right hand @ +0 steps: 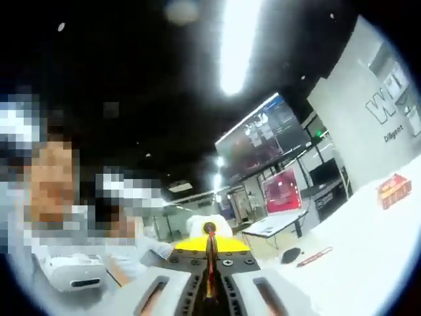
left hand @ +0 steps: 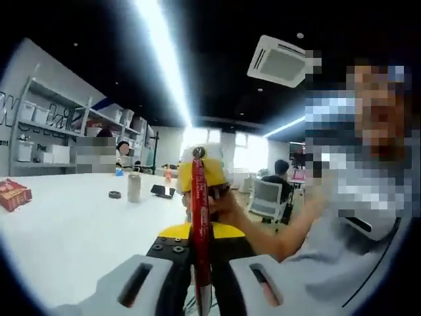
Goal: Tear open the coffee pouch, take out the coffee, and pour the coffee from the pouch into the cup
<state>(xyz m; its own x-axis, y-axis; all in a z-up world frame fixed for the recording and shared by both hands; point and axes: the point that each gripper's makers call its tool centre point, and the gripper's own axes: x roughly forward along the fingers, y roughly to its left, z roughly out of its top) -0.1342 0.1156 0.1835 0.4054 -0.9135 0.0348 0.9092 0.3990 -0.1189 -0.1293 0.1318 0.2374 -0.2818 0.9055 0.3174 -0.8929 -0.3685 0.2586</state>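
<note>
In the left gripper view, the left gripper [left hand: 200, 289] rises from the bottom edge with its two pale jaws pressed together on a thin red coffee pouch [left hand: 199, 224]. The pouch stands edge-on and upright between the jaws. At its top end the right gripper [left hand: 202, 172], yellow and white, grips it from the far side. A person's hand [left hand: 230, 207] is wrapped around that gripper, with the forearm running down to the right.

A white table [left hand: 72, 230] spreads out to the left. On it sit a red packet [left hand: 13, 194] near the left edge, a small dark ring [left hand: 115, 194], a metal can [left hand: 134, 187] and a dark object [left hand: 162, 191] just beside the can.

In the right gripper view, the right gripper [right hand: 210, 289] also has its jaws closed on the pouch [right hand: 210, 266], seen as a thin red strip. The yellow left gripper [right hand: 209, 242] holds the far end. The table [right hand: 368, 263] lies to the right, with a red packet [right hand: 393, 191] far off and a red strip [right hand: 314, 257] beside a dark object [right hand: 290, 254].
</note>
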